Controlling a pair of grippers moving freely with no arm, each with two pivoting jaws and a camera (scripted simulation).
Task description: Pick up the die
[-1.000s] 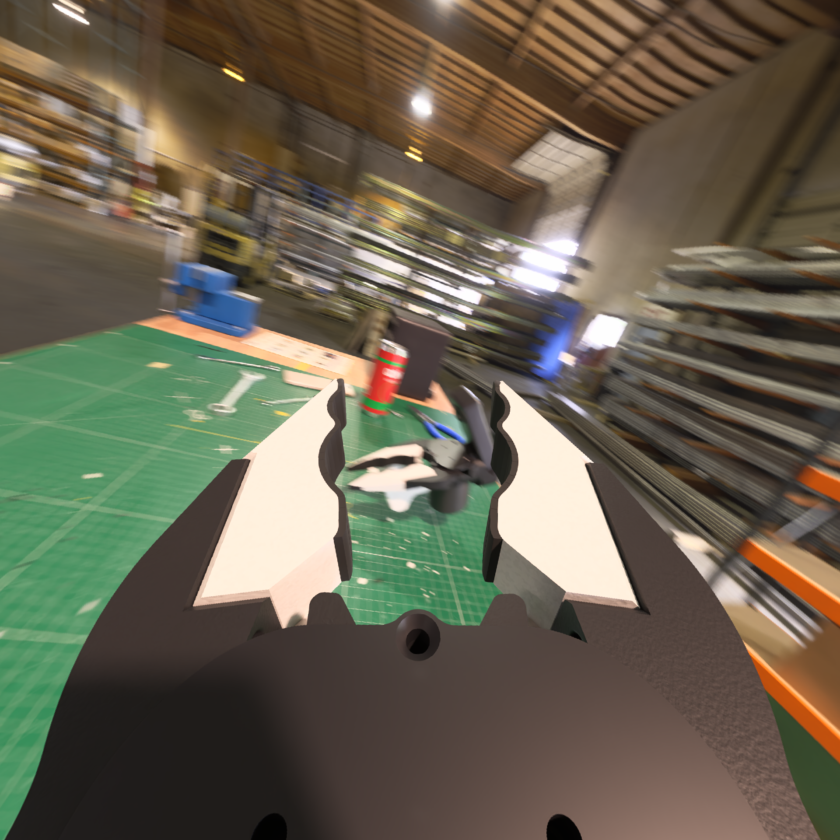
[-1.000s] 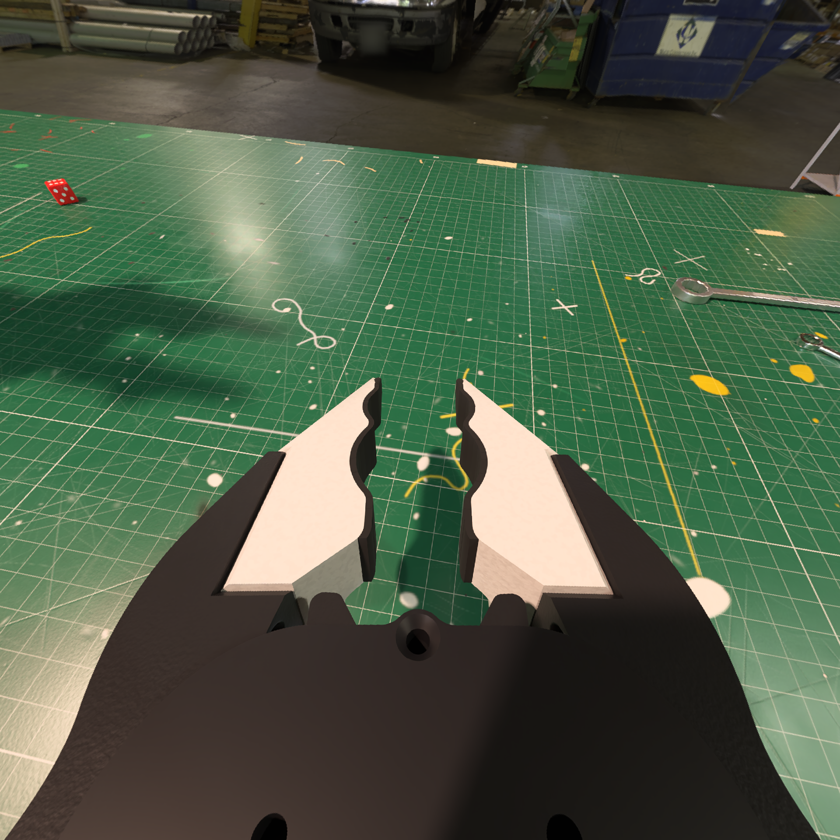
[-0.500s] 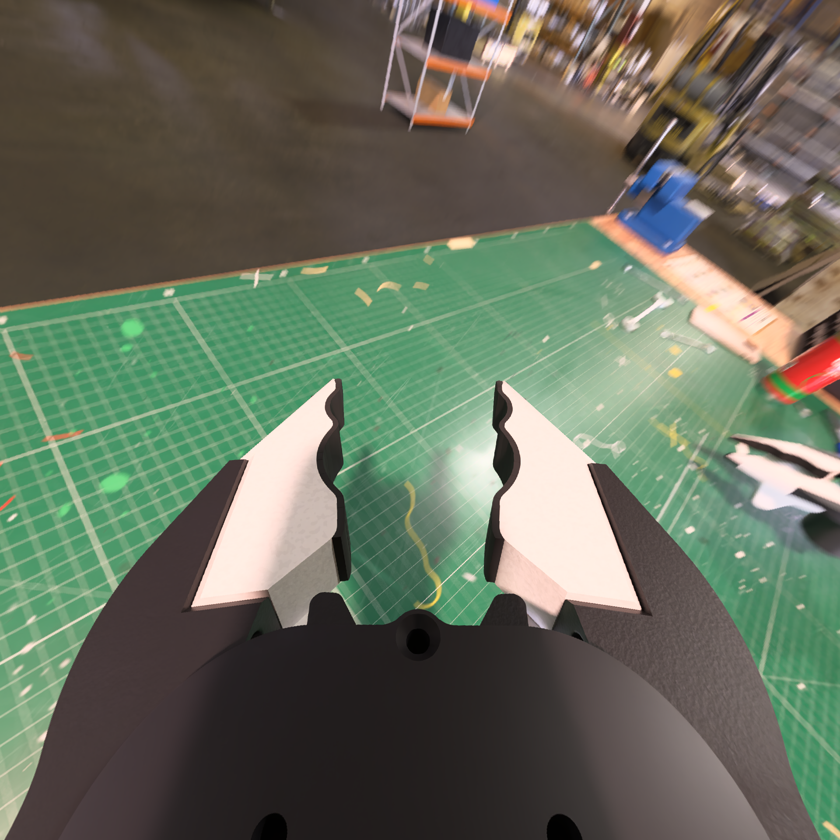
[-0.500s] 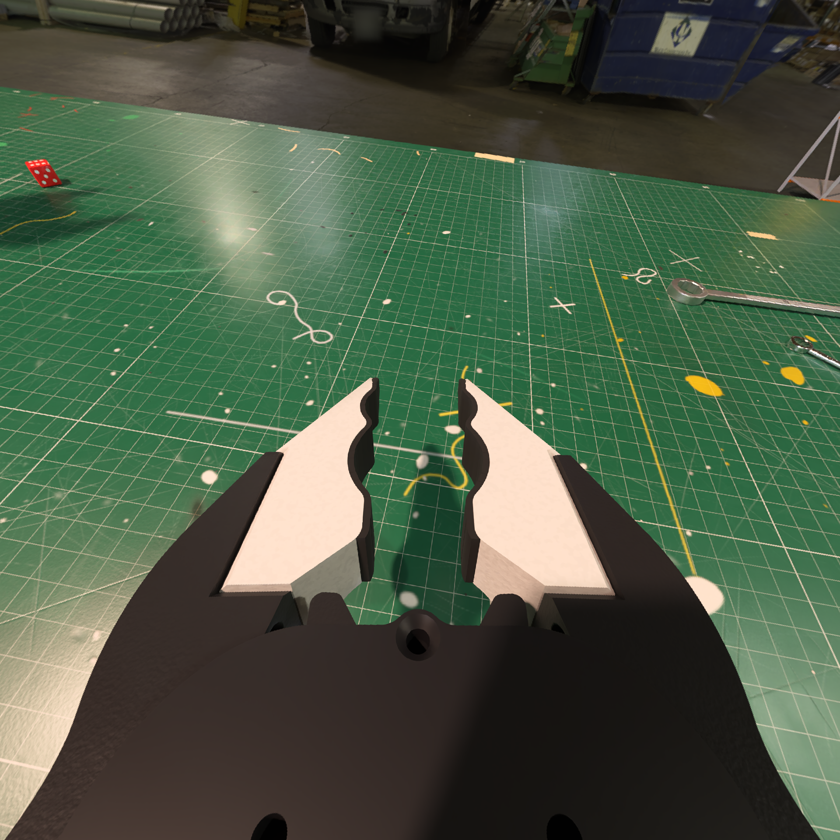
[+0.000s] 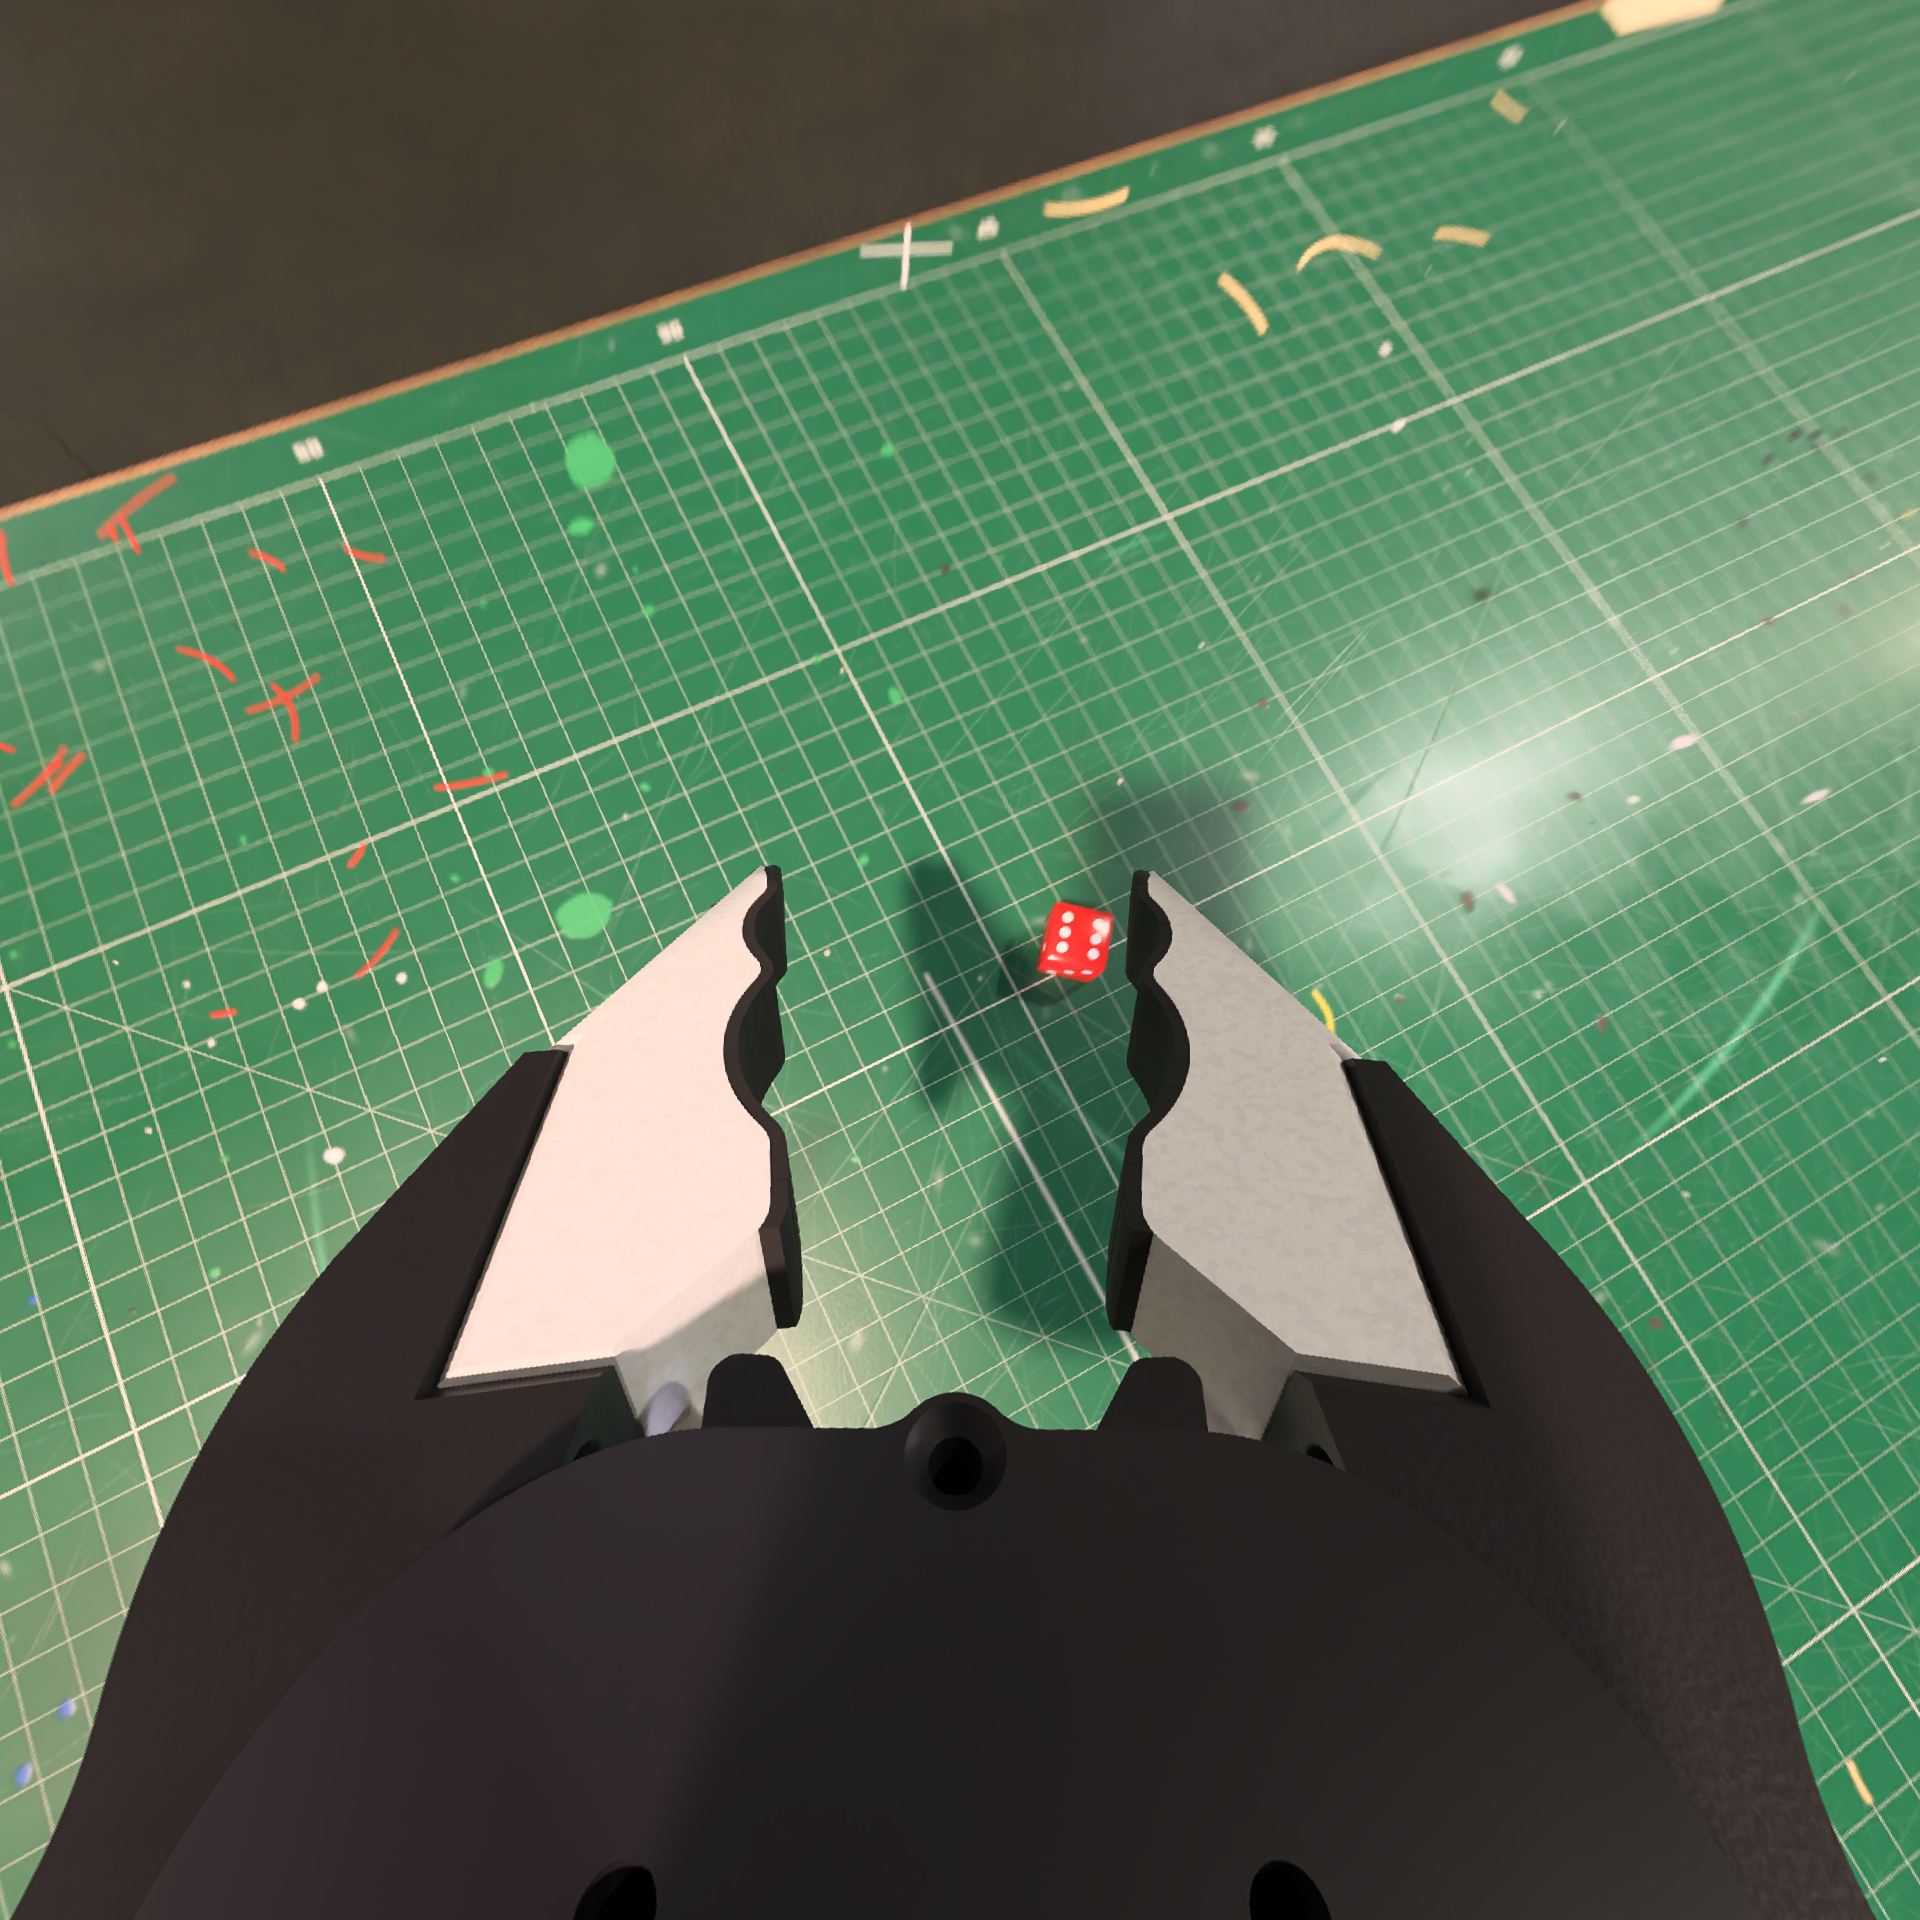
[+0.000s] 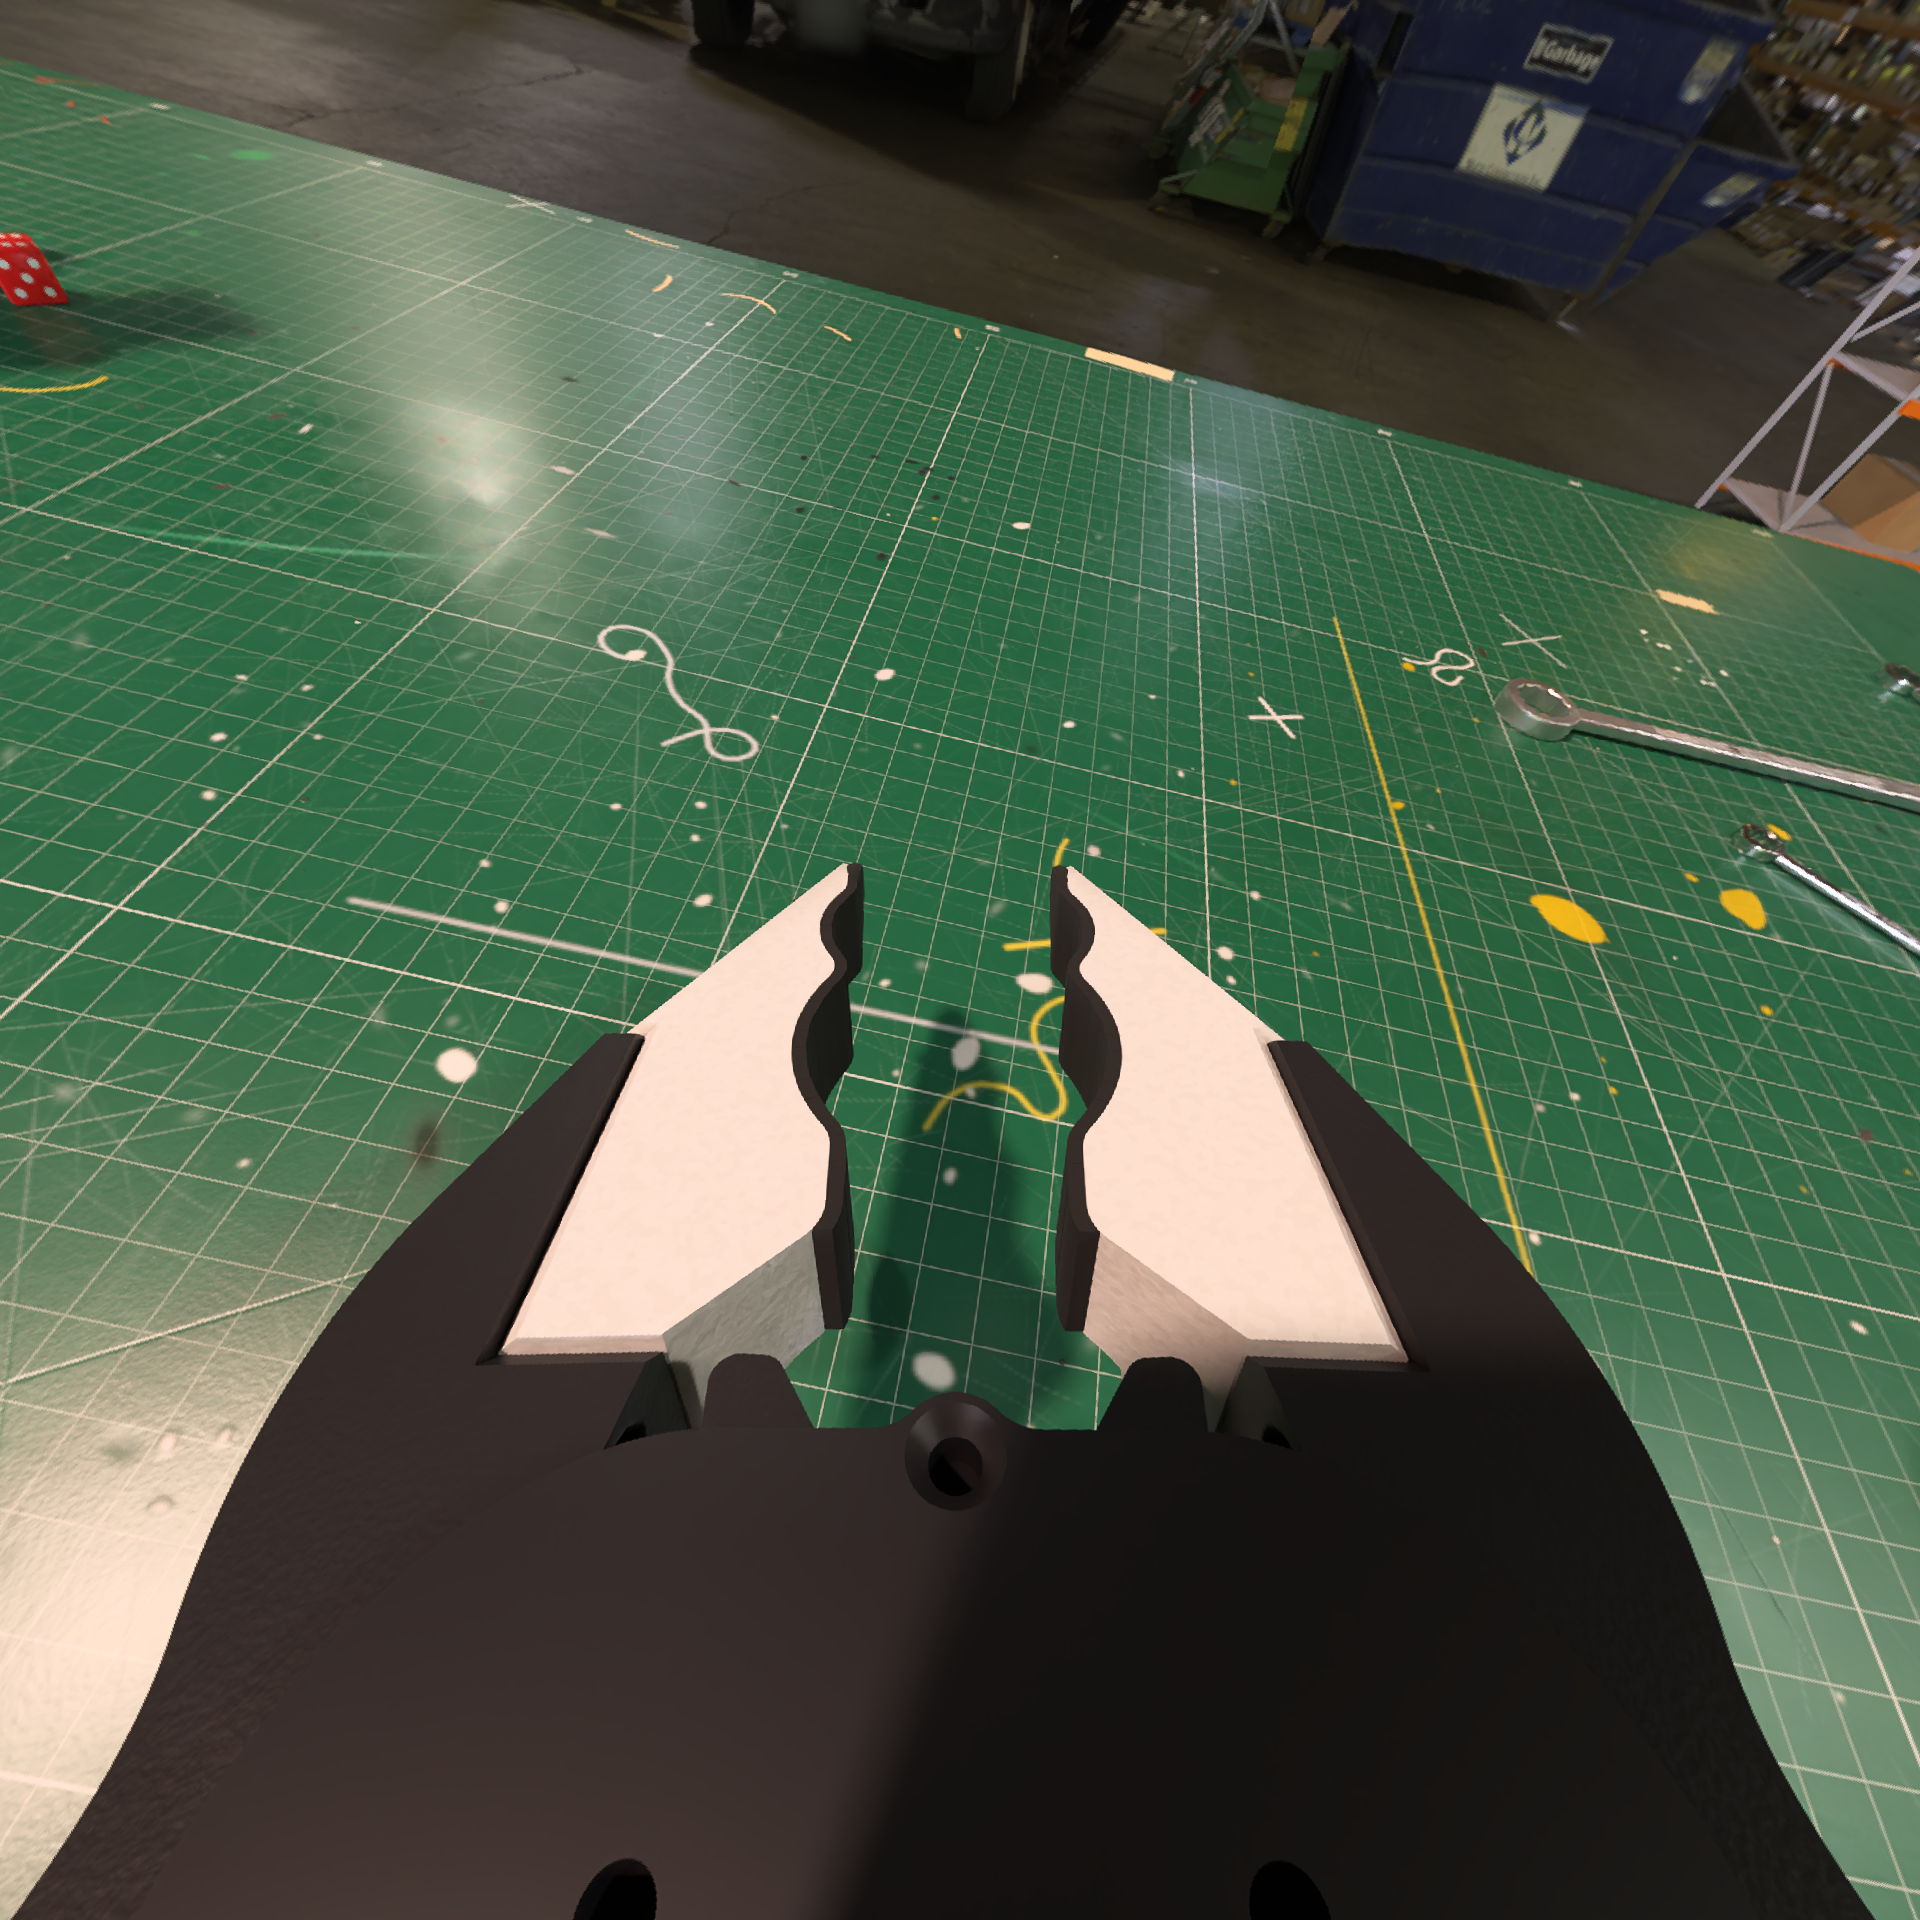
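Note:
A small red die (image 5: 1076, 940) with white pips lies on the green cutting mat (image 5: 1351, 623). My left gripper (image 5: 956, 883) is open above the mat, looking steeply down. The die shows between the fingertips, close beside the right finger (image 5: 1247, 1122), lower than the tips. In the right wrist view the die (image 6: 26, 272) lies far off at the left edge. My right gripper (image 6: 956, 883) is open with a narrower gap and empty, low over the mat.
The mat's far edge (image 5: 727, 286) borders dark floor. Two metal wrenches (image 6: 1704, 743) (image 6: 1829, 888) lie on the mat at the right of the right wrist view. A blue dumpster (image 6: 1538, 145) and a white shelf frame (image 6: 1829, 416) stand beyond the mat.
My left gripper has swung from facing the warehouse to pointing down at the mat, and the die has come between its fingers. The right gripper has drifted slightly right; the die slid leftward in its view.

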